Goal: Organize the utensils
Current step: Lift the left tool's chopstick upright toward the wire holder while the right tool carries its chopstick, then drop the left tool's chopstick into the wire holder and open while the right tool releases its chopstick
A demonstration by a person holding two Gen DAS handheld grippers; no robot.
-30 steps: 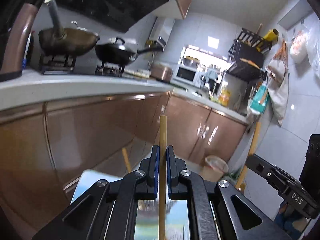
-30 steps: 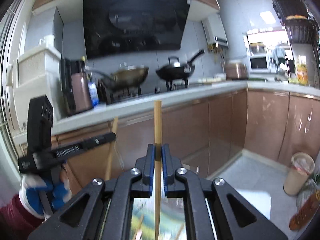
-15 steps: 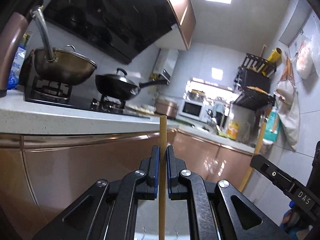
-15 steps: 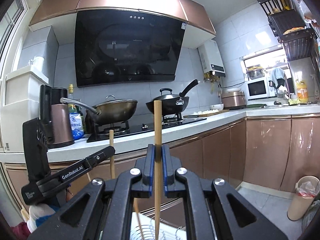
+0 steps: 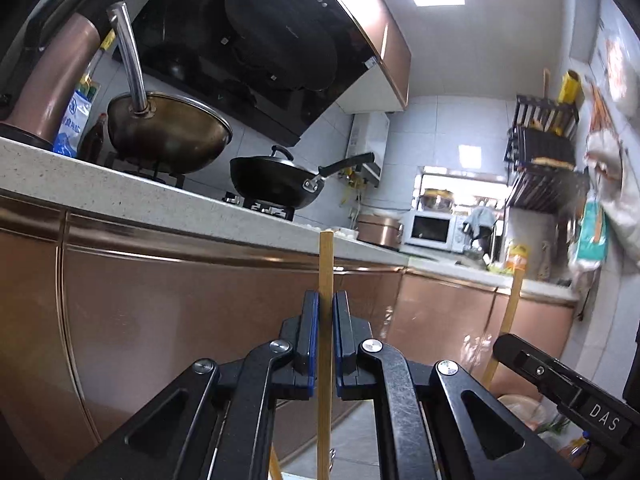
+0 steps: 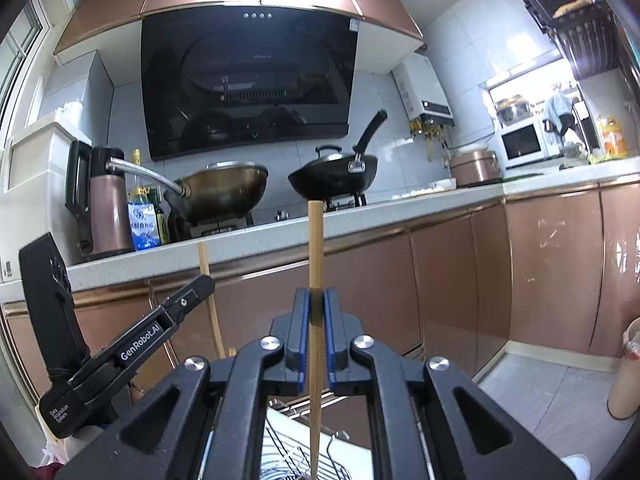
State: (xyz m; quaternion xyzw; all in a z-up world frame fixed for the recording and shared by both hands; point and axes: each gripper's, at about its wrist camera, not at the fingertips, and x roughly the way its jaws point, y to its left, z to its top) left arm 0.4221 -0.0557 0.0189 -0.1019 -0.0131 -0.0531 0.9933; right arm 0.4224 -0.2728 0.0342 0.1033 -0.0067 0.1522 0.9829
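Note:
My left gripper (image 5: pixel 326 304) is shut on a wooden chopstick (image 5: pixel 325 264) that stands upright between its blue pads. My right gripper (image 6: pixel 316 300) is shut on a second wooden chopstick (image 6: pixel 315 240), also upright. Each gripper shows in the other's view: the right one with its chopstick (image 5: pixel 506 320) at the lower right of the left wrist view, the left one with its chopstick (image 6: pixel 210 292) at the lower left of the right wrist view. A wire rack (image 6: pixel 288 452) shows below the right gripper.
Both grippers face copper cabinet fronts (image 5: pixel 180 300) under a white counter (image 6: pixel 360 216). A brass wok (image 6: pixel 224 192) and a black wok (image 6: pixel 332 176) sit on the hob. A kettle (image 6: pixel 104 208), a microwave (image 6: pixel 524 144) and a bin (image 6: pixel 626 372) stand around.
Both views have tilted upward, from the cabinet fronts and floor toward the counter and hood. Both grippers still hold their chopsticks the same way.

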